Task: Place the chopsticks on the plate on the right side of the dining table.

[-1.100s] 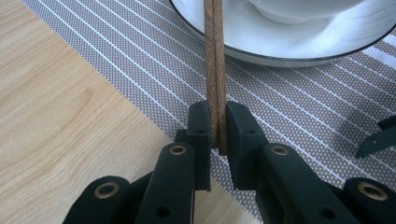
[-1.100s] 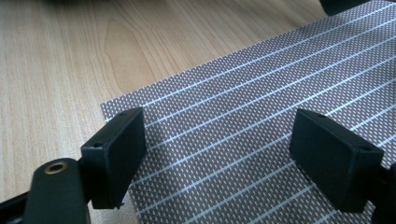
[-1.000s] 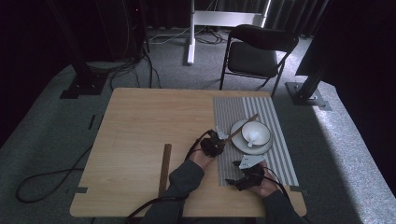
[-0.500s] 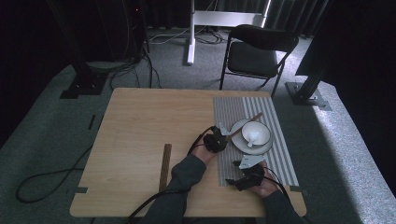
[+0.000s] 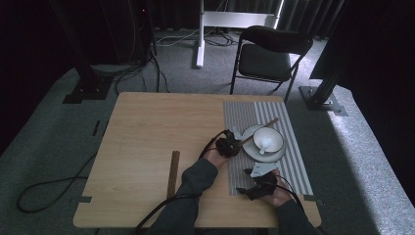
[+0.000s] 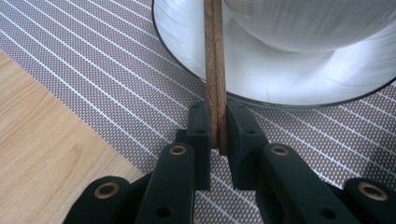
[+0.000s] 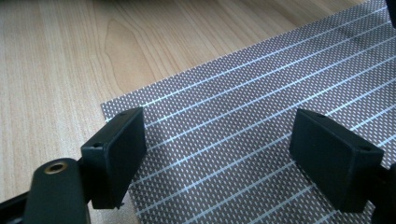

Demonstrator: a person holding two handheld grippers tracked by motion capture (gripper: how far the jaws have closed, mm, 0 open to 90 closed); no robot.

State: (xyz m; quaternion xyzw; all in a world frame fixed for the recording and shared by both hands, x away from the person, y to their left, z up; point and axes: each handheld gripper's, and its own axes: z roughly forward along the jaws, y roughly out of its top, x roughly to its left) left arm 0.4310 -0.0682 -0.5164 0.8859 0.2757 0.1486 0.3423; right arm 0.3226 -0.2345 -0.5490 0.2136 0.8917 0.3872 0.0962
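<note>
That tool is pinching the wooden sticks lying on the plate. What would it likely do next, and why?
Probably lift them slightly. The left tool is shut on the chopsticks, whose far part rests across the plate beside the bowl; raising clears the rim.

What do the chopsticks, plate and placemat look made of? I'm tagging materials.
Chopsticks: dark wood, by the visible grain, matte. Plate: likely glazed ceramic, glossy white with a dark rim. Placemat: probably woven vinyl or fabric, by its fine mesh texture with pale stripes.

A black folding chair (image 5: 271,54) stands beyond the table (image 5: 147,127), with cables (image 5: 44,193) on the floor.
</note>
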